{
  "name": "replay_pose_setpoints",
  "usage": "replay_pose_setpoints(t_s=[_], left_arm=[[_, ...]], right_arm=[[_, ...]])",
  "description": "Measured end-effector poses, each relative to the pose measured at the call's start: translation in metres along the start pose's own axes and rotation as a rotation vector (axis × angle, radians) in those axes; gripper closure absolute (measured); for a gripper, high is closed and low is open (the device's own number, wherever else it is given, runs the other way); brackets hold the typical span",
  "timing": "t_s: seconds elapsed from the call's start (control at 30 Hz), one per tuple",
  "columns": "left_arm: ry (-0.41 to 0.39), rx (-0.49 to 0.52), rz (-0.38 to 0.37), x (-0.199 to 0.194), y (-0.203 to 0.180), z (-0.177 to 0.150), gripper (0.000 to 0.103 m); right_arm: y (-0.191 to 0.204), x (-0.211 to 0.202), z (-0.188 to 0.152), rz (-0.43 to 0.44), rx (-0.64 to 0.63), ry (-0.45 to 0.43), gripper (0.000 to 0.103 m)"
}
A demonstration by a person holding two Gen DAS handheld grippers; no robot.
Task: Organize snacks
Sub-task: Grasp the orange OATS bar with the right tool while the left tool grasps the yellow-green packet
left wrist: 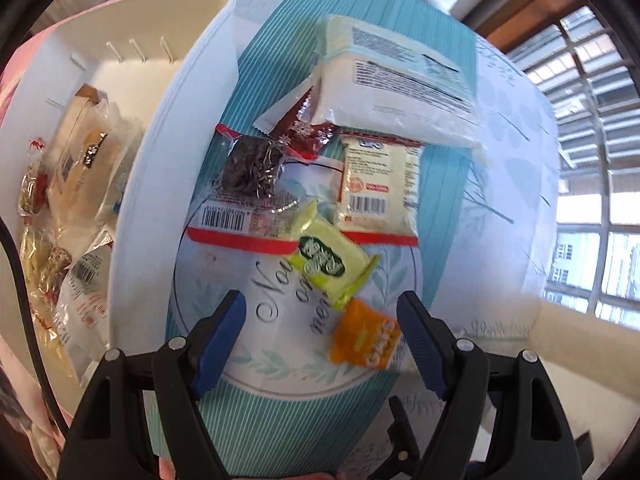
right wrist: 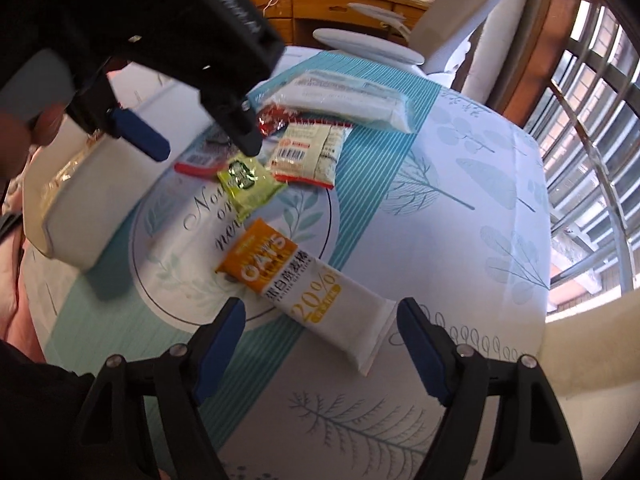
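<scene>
Loose snacks lie on a table with a teal leaf-print cloth (left wrist: 500,184). An orange and white oat bar (right wrist: 296,276) lies nearest; its white end reaches between the fingers of my open right gripper (right wrist: 320,344), and the pads stay clear of it. My left gripper (left wrist: 322,340) points down, open and holding nothing, with the bar's orange end (left wrist: 364,338) beside its right finger and a green packet (left wrist: 328,260) just beyond. In the right wrist view the left gripper (right wrist: 206,152) hovers over the green packet (right wrist: 244,180). A white basket (left wrist: 192,120) on the left holds several snacks.
Further back lie a red-edged clear packet (left wrist: 248,184), a cream packet with a barcode (left wrist: 380,188), a dark red wrapper (left wrist: 304,120) and a large white pack (left wrist: 400,80). A grey chair (right wrist: 460,40), a wooden desk (right wrist: 340,4) and a window grille (right wrist: 592,120) stand beyond the table.
</scene>
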State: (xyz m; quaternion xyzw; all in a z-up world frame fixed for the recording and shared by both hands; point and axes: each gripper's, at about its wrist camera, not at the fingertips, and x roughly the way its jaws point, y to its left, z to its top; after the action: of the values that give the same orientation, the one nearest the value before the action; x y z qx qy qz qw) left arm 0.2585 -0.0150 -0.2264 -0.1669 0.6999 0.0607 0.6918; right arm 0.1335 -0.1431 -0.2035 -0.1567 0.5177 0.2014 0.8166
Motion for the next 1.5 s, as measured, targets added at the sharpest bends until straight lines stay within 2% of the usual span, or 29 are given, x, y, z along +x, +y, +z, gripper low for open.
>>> replay_pose_setpoints(t_s=[0.3, 0.47, 0.63, 0.73, 0.9, 0.93, 1.03, 1.27, 1.5], left_arm=[[0.029, -0.095, -0.011, 0.027, -0.001, 0.020, 0.029], [0.044, -0.124, -0.002, 0.041, -0.001, 0.026, 0.039], [0.062, -0.153, 0.002, 0.049, 0.009, 0.030, 0.041], [0.060, -0.154, 0.004, 0.049, 0.013, 0.030, 0.048], [0.062, -0.154, -0.001, 0.052, 0.021, 0.034, 0.057], [0.062, -0.153, -0.005, 0.052, 0.024, 0.033, 0.064], [0.057, -0.153, -0.001, 0.054, 0.027, 0.031, 0.066], [0.069, -0.144, 0.006, 0.056, 0.026, 0.018, 0.067], [0.105, -0.144, -0.006, 0.053, 0.029, -0.003, 0.068]], right_arm=[[-0.008, 0.024, -0.003, 0.034, -0.078, 0.029, 0.032], [-0.008, 0.029, -0.002, 0.050, -0.115, 0.020, 0.032], [-0.009, 0.037, 0.001, 0.073, -0.134, 0.031, 0.032], [-0.008, 0.039, 0.002, 0.080, -0.136, 0.033, 0.033], [-0.005, 0.043, 0.004, 0.091, -0.141, 0.043, 0.049], [-0.004, 0.042, 0.003, 0.089, -0.142, 0.043, 0.052], [-0.004, 0.041, 0.002, 0.080, -0.136, 0.043, 0.060], [-0.007, 0.037, -0.003, 0.080, -0.089, 0.070, 0.063], [-0.011, 0.033, -0.003, 0.106, 0.018, 0.104, 0.063]])
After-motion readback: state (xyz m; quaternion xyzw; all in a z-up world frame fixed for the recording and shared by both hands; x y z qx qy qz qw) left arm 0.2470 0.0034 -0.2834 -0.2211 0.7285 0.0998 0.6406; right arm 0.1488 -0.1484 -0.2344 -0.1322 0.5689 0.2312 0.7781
